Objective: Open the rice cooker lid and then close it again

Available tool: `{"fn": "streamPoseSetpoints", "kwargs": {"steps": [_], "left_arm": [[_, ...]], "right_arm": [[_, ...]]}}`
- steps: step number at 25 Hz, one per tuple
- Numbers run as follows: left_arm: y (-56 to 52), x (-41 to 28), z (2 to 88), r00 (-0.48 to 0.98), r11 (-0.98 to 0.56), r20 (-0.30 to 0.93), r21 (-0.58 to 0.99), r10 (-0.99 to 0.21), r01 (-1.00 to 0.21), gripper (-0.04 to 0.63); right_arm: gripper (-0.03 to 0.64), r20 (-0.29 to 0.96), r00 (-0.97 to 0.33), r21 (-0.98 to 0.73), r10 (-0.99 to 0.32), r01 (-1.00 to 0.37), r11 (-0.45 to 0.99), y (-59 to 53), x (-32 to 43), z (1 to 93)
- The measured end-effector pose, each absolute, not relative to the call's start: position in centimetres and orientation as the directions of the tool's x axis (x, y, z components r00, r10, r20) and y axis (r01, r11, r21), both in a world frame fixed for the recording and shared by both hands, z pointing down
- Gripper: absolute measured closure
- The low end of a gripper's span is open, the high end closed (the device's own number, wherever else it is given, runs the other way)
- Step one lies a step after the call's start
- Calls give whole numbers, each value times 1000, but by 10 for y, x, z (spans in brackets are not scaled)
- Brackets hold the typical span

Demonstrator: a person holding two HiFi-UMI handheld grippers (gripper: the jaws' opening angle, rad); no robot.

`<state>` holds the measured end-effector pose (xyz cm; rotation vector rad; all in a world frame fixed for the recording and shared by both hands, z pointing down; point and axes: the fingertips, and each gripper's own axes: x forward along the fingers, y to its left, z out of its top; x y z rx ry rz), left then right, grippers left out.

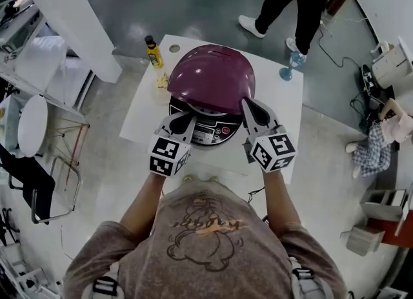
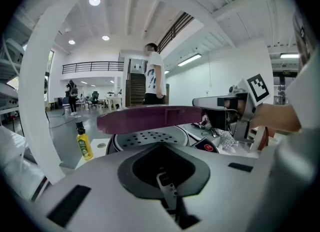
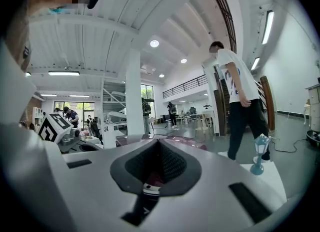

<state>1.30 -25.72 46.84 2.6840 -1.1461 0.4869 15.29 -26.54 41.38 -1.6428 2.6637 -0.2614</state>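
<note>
The rice cooker sits on a white table (image 1: 277, 91), its purple lid (image 1: 211, 78) lifted part way above the body and control panel (image 1: 210, 133). My right gripper (image 1: 248, 107) is shut, with its tip against the lid's front edge at the right. In the left gripper view that lid (image 2: 150, 118) hovers over a perforated plate (image 2: 145, 138), and the right gripper (image 2: 220, 103) meets its right end. My left gripper (image 1: 177, 122) is at the cooker's front left, shut on nothing, below the lid. In the right gripper view the lid (image 3: 190, 143) lies just beyond the shut jaws.
A yellow bottle (image 1: 153, 52) stands at the table's far left corner. A small blue lamp-shaped ornament (image 1: 290, 65) is at the far right. A person (image 1: 290, 0) stands beyond the table. A black chair (image 1: 39, 181) and shelves are on my left.
</note>
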Motion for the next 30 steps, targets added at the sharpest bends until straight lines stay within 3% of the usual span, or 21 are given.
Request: {"fn": "streamPoseSetpoints", "kwargs": {"steps": [30], "left_arm": [[-276,38,437,740,-753,316,105,-594,-649,574]], "right_arm": [[613,-87,-499,6,-862,-865,501,-339,175,296]]}}
